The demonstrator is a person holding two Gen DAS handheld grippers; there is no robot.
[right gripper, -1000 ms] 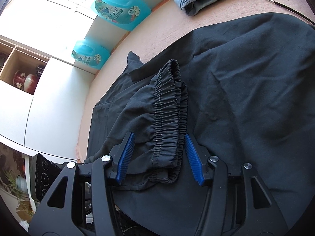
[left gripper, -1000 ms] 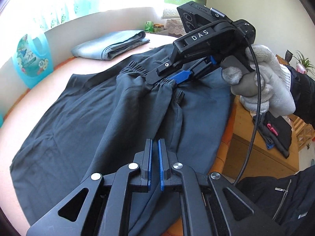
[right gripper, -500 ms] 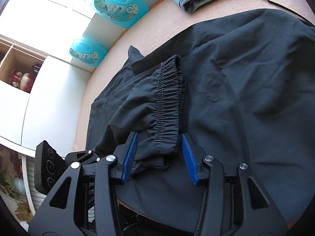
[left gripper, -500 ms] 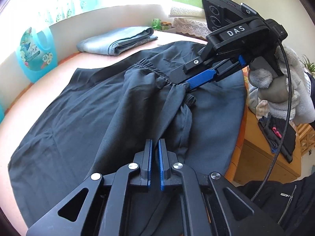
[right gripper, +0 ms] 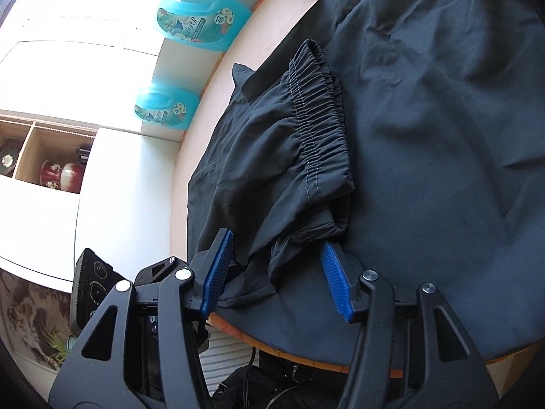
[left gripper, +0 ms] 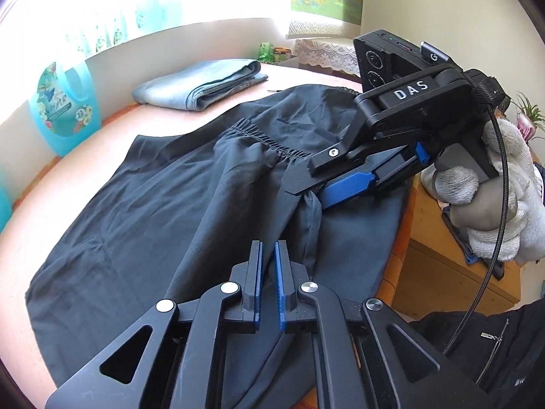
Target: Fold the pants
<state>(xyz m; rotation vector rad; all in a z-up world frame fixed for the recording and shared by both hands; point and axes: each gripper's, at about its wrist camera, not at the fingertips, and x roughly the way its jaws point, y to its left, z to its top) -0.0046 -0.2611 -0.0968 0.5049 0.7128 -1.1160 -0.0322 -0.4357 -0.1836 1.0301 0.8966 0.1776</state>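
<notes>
1. Because the pants [left gripper: 177, 211] are thin, limp dark cloth that sags and slides, I judge the gathered waistband [right gripper: 316, 116] the firmest place to take hold.
2. They lie spread on the bench [left gripper: 112, 133], ahead of and beneath both tools.
3. The right tool [right gripper: 276, 272], angled down, stands spread with the waistband end loose between its pads.
4. The left tool [left gripper: 268, 272], tilted steeply down, is narrowly parted and opening, nothing visibly pinched.
</notes>
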